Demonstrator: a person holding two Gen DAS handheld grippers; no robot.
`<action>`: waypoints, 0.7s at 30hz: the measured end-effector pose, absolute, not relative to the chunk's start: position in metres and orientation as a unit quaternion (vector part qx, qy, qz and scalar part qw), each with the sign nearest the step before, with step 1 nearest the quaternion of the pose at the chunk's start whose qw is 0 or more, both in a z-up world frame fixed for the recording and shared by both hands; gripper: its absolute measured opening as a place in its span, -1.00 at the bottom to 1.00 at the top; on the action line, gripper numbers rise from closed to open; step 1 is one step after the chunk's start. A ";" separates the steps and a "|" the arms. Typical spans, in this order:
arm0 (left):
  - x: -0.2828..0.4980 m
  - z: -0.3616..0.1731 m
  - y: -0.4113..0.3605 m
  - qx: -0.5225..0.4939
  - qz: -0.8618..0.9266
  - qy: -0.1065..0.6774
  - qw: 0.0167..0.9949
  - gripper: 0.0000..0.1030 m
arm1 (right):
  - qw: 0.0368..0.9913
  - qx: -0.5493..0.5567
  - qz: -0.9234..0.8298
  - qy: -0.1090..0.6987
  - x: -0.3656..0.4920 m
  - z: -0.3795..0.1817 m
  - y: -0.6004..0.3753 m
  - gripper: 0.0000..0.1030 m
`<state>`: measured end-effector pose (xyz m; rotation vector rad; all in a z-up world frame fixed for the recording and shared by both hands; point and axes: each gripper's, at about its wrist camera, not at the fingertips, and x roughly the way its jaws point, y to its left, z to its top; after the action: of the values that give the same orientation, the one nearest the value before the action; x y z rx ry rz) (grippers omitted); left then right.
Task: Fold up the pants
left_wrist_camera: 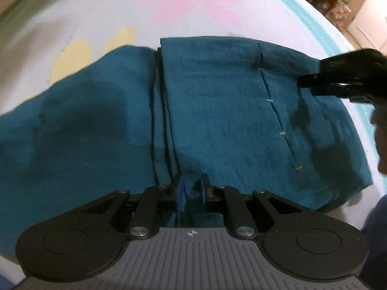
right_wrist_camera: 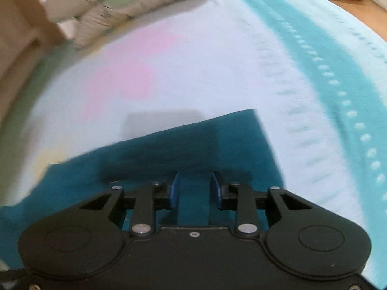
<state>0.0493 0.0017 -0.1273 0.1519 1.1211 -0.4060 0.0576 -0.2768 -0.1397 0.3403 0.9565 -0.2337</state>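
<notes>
The left gripper (left_wrist_camera: 191, 188) pinches a fold of the teal pants (left_wrist_camera: 217, 111) at their near edge, pads clenched on the cloth, while the right gripper (right_wrist_camera: 194, 188) hovers over the far end with its blue pads (right_wrist_camera: 174, 188) parted — nothing between them. The pants lie folded across a white bed sheet (right_wrist_camera: 193, 60) — pink patch, turquoise border; a pillow (right_wrist_camera: 116, 2) beyond.

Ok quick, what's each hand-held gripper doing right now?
Left hand-held gripper: closed on a fold of the teal pants.
Right hand-held gripper: open over the pants, holding nothing.
</notes>
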 end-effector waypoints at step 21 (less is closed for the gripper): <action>0.044 -0.129 -0.010 0.092 -0.170 0.527 0.827 -0.72 | 0.879 0.163 -0.105 0.435 0.004 -0.107 -0.250 -0.25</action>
<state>0.0435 -0.0097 -0.1285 0.1944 1.1200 -0.3619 0.0037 -0.2496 -0.1066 0.3397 0.9063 -0.2196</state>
